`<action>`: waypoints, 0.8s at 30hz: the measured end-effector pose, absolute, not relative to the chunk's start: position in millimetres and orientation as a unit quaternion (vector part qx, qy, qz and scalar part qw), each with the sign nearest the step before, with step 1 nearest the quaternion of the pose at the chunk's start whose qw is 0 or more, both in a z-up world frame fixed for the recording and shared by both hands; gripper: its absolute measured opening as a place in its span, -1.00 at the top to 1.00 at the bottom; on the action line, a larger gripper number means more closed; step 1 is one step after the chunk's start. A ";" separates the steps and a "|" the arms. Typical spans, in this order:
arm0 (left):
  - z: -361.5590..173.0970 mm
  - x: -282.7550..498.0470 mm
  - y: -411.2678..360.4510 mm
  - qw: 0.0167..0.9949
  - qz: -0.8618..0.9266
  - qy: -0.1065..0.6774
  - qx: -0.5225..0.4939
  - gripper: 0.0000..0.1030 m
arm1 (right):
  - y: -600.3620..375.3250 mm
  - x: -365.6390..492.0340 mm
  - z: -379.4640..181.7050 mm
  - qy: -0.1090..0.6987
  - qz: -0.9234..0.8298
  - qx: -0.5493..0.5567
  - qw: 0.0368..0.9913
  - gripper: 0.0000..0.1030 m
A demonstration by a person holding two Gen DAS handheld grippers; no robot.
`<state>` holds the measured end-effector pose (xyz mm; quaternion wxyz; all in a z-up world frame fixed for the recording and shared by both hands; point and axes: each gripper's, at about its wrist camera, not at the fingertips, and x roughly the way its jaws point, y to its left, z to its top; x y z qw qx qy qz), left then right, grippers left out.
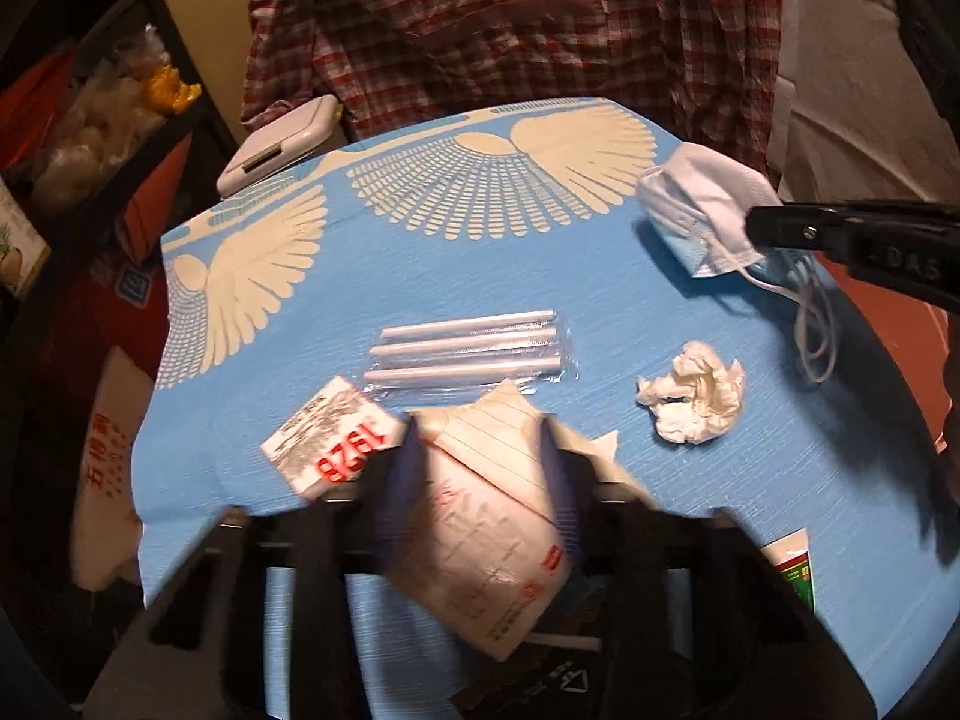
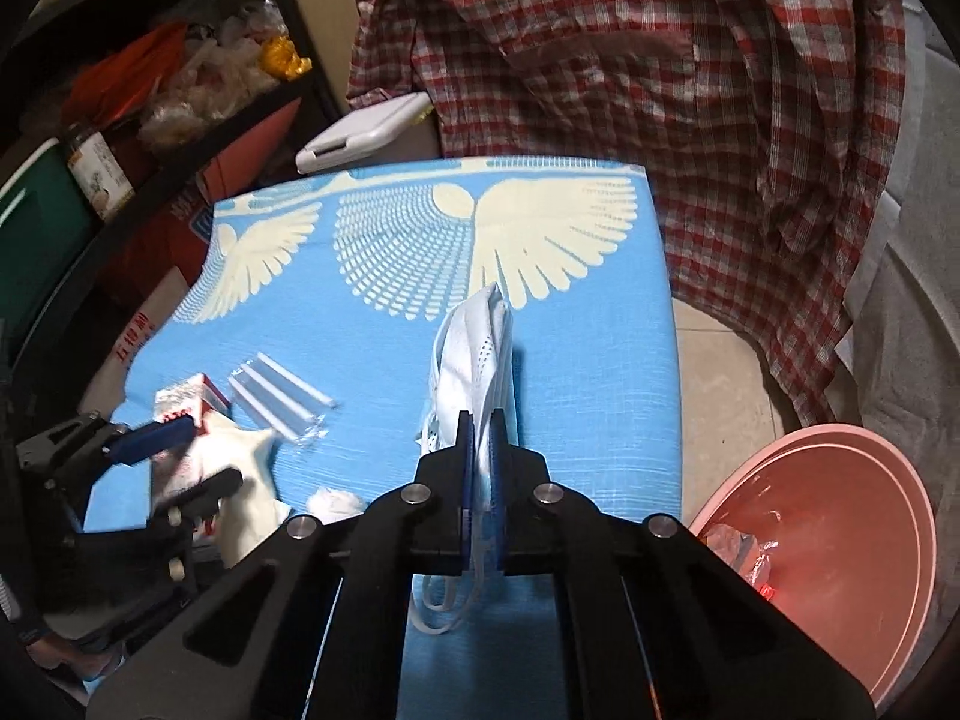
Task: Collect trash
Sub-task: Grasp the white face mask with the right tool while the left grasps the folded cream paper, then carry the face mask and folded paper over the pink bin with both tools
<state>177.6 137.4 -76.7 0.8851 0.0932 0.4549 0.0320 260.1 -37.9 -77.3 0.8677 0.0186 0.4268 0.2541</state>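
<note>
My left gripper is shut on a crumpled white paper packet with red print, held just above the blue patterned cloth. My right gripper is shut on a white and blue face mask, lifted off the cloth with its ear loops hanging down; the mask also shows in the left wrist view. On the cloth lie a crumpled tissue, a clear pack of white straws and a small box with red print.
A pink basin with some foil trash inside stands on the floor to the right of the table. A white flat case lies at the far left corner. Cluttered shelves stand left. A checked shirt hangs behind.
</note>
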 end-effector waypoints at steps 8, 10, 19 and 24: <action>-65.6 166.1 157.0 0.890 0.023 0.455 0.034 1.00 | -45.0 243.4 -53.0 0.409 0.262 0.022 0.874 0.90; -58.6 160.4 159.1 0.895 0.020 0.445 0.025 1.00 | -48.3 237.7 -45.9 0.404 0.263 0.024 0.876 0.90; -42.2 144.1 167.3 0.899 -0.025 0.434 -0.060 0.24 | -61.6 208.5 -24.3 0.387 0.268 0.025 0.882 0.90; -44.4 145.6 136.2 0.904 -0.036 0.425 -0.013 -0.19 | -72.4 197.3 -14.6 0.380 0.268 0.030 0.885 0.90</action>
